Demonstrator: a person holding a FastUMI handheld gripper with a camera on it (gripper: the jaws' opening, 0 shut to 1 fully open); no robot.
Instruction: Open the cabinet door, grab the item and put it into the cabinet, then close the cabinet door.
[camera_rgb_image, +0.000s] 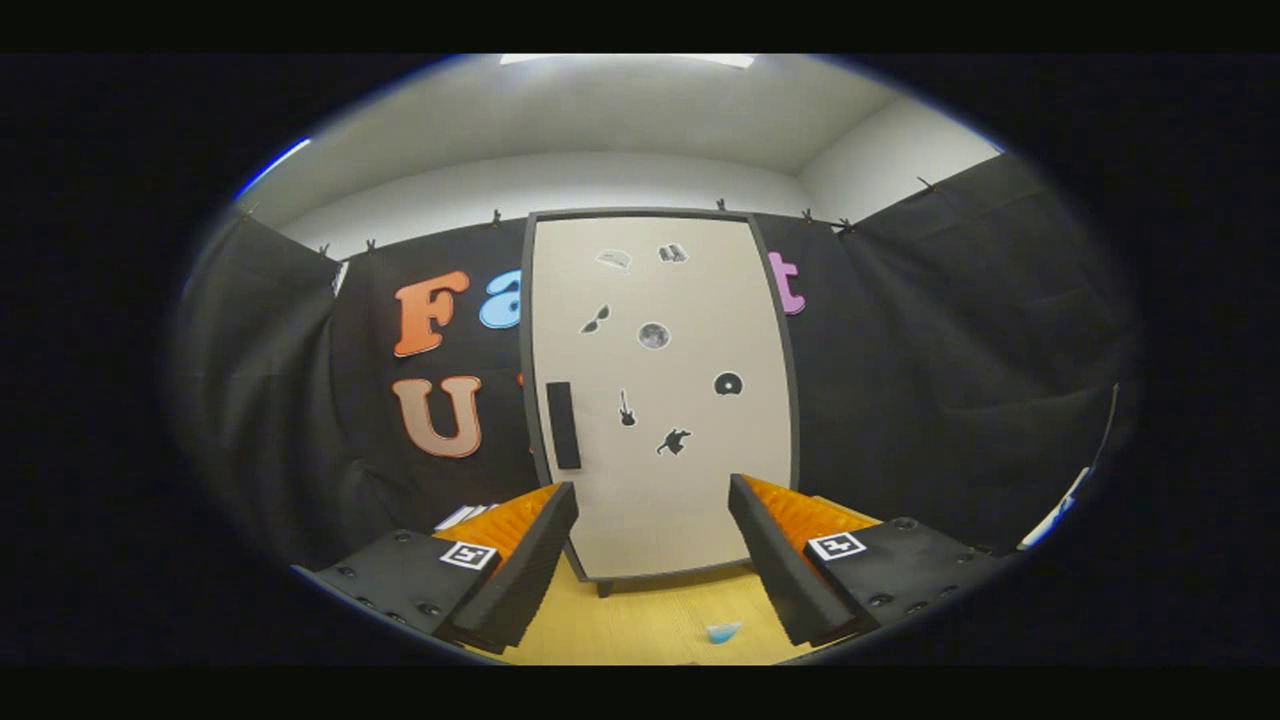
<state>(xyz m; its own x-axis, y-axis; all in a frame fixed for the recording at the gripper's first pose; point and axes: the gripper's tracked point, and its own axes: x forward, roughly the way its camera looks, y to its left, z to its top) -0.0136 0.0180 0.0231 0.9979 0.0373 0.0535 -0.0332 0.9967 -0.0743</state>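
A tall cabinet (660, 400) with a dark frame stands upright on the wooden table (650, 620), straight ahead of my fingers. Its pale door is shut and carries several small dark stickers. A dark vertical handle (563, 425) sits near the door's left edge, above my left fingertip. My gripper (652, 500) is open, its fingers wide apart with nothing between them but the lower part of the door beyond. A small light-blue item (723, 631) lies on the table low between the fingers, closer to the right one.
Black cloth walls close in the booth behind and on both sides of the cabinet. Some white paper (465, 516) lies on the table behind the left finger. A pale strip (1060, 510) runs along the right wall's lower edge.
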